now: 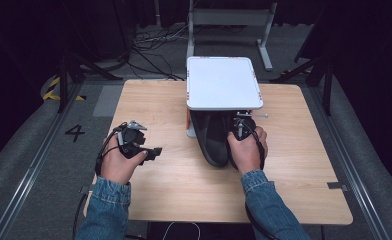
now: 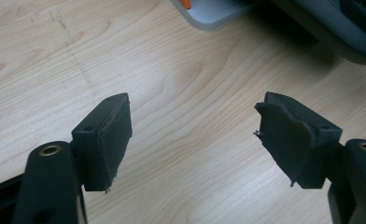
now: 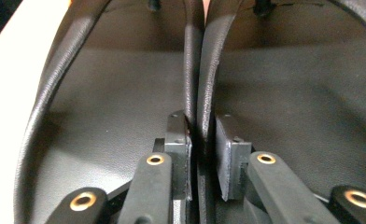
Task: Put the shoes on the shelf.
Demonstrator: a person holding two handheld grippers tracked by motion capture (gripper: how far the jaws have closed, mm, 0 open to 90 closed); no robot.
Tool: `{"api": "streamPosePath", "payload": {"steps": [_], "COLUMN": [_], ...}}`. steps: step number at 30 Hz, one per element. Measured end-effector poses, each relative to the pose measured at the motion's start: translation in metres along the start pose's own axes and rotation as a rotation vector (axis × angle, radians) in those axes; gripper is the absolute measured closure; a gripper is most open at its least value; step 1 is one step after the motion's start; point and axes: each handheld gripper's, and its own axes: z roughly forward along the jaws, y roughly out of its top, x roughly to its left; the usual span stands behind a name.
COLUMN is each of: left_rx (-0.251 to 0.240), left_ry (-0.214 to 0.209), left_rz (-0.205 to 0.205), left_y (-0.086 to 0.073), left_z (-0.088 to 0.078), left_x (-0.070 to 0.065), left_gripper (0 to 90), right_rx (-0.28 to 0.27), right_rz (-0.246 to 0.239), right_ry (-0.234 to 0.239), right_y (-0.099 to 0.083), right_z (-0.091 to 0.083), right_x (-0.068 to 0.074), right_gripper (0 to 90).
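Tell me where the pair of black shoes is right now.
In the high view the black shoes lie at table centre, partly under the white rack; the right gripper pinches their two adjoining inner rims together.

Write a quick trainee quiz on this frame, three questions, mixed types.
1. True or false: the left gripper holds a shoe.
2. What is the right gripper shut on? A) a cup B) the touching rims of the two black shoes C) a cloth
3. Where do the shoes lie relative to the white stand?
Key: 1 false, its jaws stand open above the table. 2 B. 3 on the table, partly under the stand's near edge.
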Motion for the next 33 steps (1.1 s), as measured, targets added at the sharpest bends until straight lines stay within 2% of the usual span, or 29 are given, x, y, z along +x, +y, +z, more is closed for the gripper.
{"api": "streamPosePath", "payload": {"steps": [3,7,10,13,15,16,19,20,21,22,24,28,29,33], "left_rx": [0.001,-0.002,-0.004,0.002,0.004,-0.001,0.007,0.008,0.012,0.012,0.014,0.022,0.022,0.032], "left_ry": [0.005,0.016,0.02,0.025,0.02,0.02,0.015,0.013,0.009,0.009,0.001,-0.014,-0.014,-0.023], "left_rz": [-0.019,-0.021,-0.03,-0.033,-0.035,-0.038,-0.027,-0.022,-0.013,-0.013,0.0,0.034,0.034,0.065], "left_y": [-0.006,-0.012,-0.015,-0.017,-0.017,-0.016,-0.012,-0.011,-0.007,-0.007,-0.002,0.009,0.009,0.016], "left_z": [-0.003,-0.009,-0.011,-0.011,-0.011,-0.01,-0.006,-0.005,-0.002,-0.002,0.002,0.012,0.012,0.019], "left_x": [0.003,0.004,0.005,0.006,0.006,0.006,0.005,0.004,0.001,0.001,-0.002,-0.01,-0.01,-0.021], "left_gripper": [26.4,26.4,26.4,26.4,26.4,26.4,26.4,26.4,26.4,26.4,26.4,26.4,26.4,26.4], "right_rx": [-0.028,-0.047,-0.046,-0.023,-0.04,-0.058,-0.067,-0.073,-0.102,-0.102,-0.12,-0.154,-0.154,-0.146], "right_rz": [0.001,0.007,0.007,-0.006,-0.021,-0.053,-0.064,-0.084,-0.094,-0.094,-0.101,-0.136,-0.136,-0.181], "right_ry": [-0.007,-0.031,-0.034,-0.044,-0.048,-0.032,0.003,0.01,0.034,0.034,0.048,0.047,0.047,0.041], "right_y": [0.0,0.005,0.006,0.005,0.003,0.001,0.001,0.0,0.0,0.0,0.0,0.0,0.0,-0.009], "right_z": [0.004,0.013,0.018,0.026,0.029,0.03,0.028,0.025,0.016,0.016,0.004,-0.025,-0.025,-0.047], "right_x": [0.004,0.004,0.003,0.006,0.006,0.008,0.01,0.012,0.011,0.011,0.009,-0.004,-0.004,-0.017], "right_gripper": [77.7,77.5,77.4,77.0,74.7,69.4,61.2,59.2,55.4,55.4,54.0,51.6,51.6,51.3]}}
